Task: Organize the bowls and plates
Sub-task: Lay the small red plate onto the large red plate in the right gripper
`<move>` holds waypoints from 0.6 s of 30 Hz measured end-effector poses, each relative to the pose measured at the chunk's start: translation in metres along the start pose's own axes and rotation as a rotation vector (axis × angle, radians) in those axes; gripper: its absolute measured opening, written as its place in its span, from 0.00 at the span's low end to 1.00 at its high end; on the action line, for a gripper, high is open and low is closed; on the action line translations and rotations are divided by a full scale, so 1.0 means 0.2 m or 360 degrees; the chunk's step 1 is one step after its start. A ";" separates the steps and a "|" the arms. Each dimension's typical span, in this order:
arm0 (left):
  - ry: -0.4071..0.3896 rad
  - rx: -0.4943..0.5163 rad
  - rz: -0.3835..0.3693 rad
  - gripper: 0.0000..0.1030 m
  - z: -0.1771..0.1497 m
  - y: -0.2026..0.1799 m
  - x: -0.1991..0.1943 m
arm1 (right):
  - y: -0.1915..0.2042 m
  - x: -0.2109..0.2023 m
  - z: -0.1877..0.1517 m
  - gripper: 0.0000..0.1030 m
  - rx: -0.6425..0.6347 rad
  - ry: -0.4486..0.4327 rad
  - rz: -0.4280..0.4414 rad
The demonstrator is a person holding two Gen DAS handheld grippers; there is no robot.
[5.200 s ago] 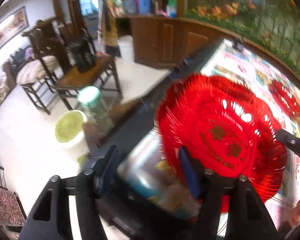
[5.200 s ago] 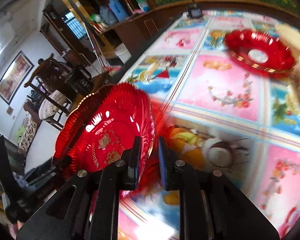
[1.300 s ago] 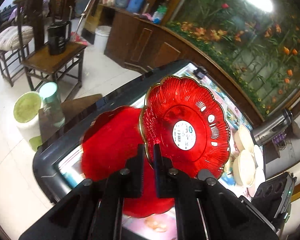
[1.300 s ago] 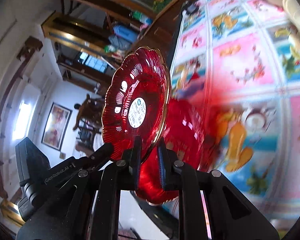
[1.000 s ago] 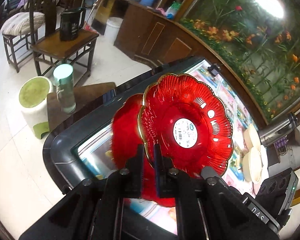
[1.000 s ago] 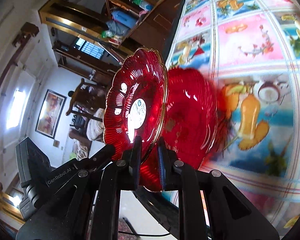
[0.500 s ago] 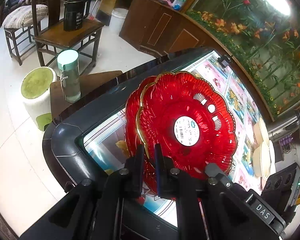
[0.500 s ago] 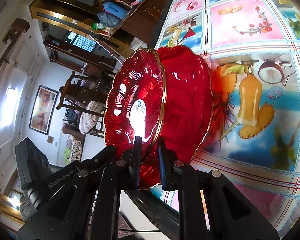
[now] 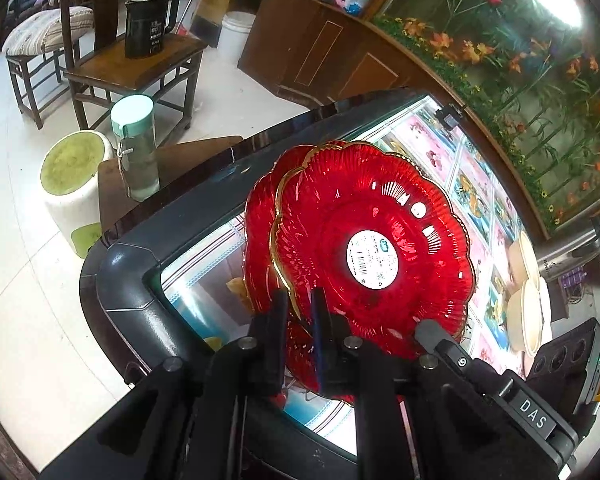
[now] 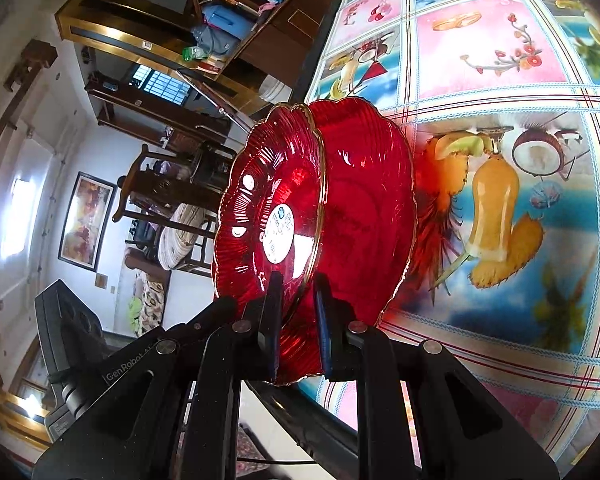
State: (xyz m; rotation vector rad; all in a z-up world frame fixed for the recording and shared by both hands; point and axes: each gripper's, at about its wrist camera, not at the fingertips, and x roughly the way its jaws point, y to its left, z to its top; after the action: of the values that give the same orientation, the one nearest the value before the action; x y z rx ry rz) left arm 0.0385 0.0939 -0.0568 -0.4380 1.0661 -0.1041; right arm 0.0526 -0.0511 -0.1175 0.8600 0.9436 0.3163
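Two red scalloped glass plates with gold rims are held tilted on edge over the table's near corner, nested closely together. The front plate [image 9: 380, 240] carries a white round sticker; the second plate [image 9: 260, 232] sits just behind it. My left gripper [image 9: 298, 312] is shut on the front plate's lower rim. In the right wrist view the sticker plate [image 10: 268, 216] lies against the other plate [image 10: 364, 208], and my right gripper [image 10: 298, 304] is shut on their lower rims; which one it pinches is unclear.
The table [image 10: 500, 60] has a colourful fruit-print cloth and a dark rim [image 9: 132, 280]. Cream bowls [image 9: 528, 304] and a steel flask [image 9: 572, 248] stand at the far right. A stool [image 9: 72, 184], a bottle [image 9: 136, 148] and a wooden chair [image 9: 132, 64] are on the floor at left.
The two plates have come together, from side by side and apart to nested against each other. Both grippers stay shut.
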 end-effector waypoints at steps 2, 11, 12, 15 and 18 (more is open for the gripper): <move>-0.0002 -0.0003 0.0001 0.11 0.00 0.00 0.00 | 0.00 0.01 0.01 0.14 0.0017 0.0033 -0.0001; -0.0012 -0.0022 -0.0005 0.12 0.04 0.02 -0.01 | 0.01 0.04 0.05 0.18 0.0095 0.0143 0.0008; -0.0010 -0.0025 -0.0006 0.12 0.04 0.02 -0.01 | 0.02 0.04 0.05 0.19 0.0110 0.0159 0.0015; 0.0016 -0.0044 -0.0029 0.12 0.06 0.03 0.00 | 0.02 0.05 0.07 0.21 0.0140 0.0193 0.0007; 0.0003 -0.0038 -0.0037 0.13 0.06 0.02 -0.02 | 0.01 0.06 0.08 0.21 0.0178 0.0221 0.0030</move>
State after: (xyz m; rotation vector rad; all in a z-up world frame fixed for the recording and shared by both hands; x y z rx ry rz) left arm 0.0467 0.1025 -0.0508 -0.4723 1.0649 -0.1125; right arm 0.0720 -0.0502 -0.1179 0.9590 1.0905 0.3453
